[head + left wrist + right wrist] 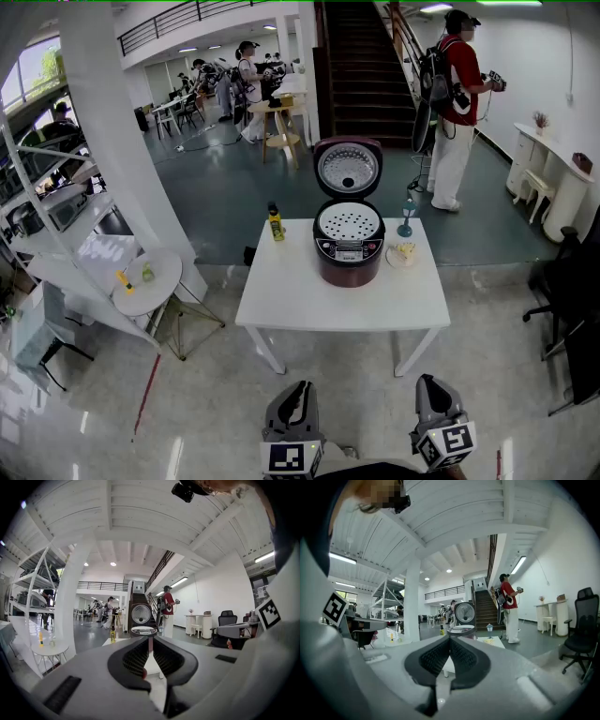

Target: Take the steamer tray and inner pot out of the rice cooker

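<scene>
A dark red rice cooker (pixel 349 248) stands near the back of a white table (pixel 309 300) with its lid up. A white perforated steamer tray (pixel 349 223) lies in its top; the inner pot under it is hidden. My left gripper (pixel 298 397) and right gripper (pixel 427 390) hang low at the frame's bottom, well short of the table, both shut and empty. In the left gripper view the cooker (pixel 143 631) shows far off beyond the shut left gripper (pixel 149 642). The right gripper view has the cooker (pixel 460 630) just past the shut right gripper (pixel 449 638).
A yellow bottle (pixel 276 225) stands at the table's back left. A small blue lamp (pixel 406 217) and a yellow item on a dish (pixel 403 253) sit right of the cooker. A round side table (pixel 150 281) is to the left, office chairs (pixel 567 291) to the right, a person (pixel 454 103) behind.
</scene>
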Motion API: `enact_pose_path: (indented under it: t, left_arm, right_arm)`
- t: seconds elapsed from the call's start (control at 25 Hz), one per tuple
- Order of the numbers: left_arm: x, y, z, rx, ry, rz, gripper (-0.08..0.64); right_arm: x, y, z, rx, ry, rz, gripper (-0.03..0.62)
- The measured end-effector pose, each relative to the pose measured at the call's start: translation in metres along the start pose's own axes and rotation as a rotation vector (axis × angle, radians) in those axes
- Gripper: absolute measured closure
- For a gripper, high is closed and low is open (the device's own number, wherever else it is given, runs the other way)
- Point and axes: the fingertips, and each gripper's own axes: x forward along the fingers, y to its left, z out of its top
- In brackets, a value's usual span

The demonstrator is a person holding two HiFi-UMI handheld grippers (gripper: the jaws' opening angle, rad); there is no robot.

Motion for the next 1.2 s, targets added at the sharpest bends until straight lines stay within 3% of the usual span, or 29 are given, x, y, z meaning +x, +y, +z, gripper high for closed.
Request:
enact_pose_path:
  t: [0.32, 0.72, 0.88, 0.96, 1.08, 1.2]
  left_arm:
    - [-0.005, 0.002, -0.009, -0.028, 0.011, 0.024, 0.532]
    - [-0.001, 0.003, -0.010, -0.053, -0.006, 0.039, 0.532]
    - [0.007, 0.001, -0.018, -0.043, 0.035, 0.006, 0.531]
    - [0.013, 0.000, -0.023, -0.033, 0.035, -0.012, 0.527]
    - [0.019, 0.008, -0.003, -0.053, -0.030, 0.005, 0.479]
    - [0.027, 0.016, 0.009, -0.078, -0.072, 0.008, 0.262]
  right_arm:
    - [0.001, 0.006, 0.000, -0.039, -0.016, 0.037, 0.589]
    - [0.007, -0.009, -0.009, -0.037, -0.008, -0.005, 0.589]
    - [0.013, -0.016, -0.006, -0.012, -0.017, -0.025, 0.586]
    - [0.019, -0.018, -0.005, -0.001, -0.015, -0.015, 0.498]
    - [0.027, -0.020, -0.006, -0.021, -0.004, 0.014, 0.336]
    - [0.032, -0.024, -0.007, -0.053, -0.005, 0.023, 0.308]
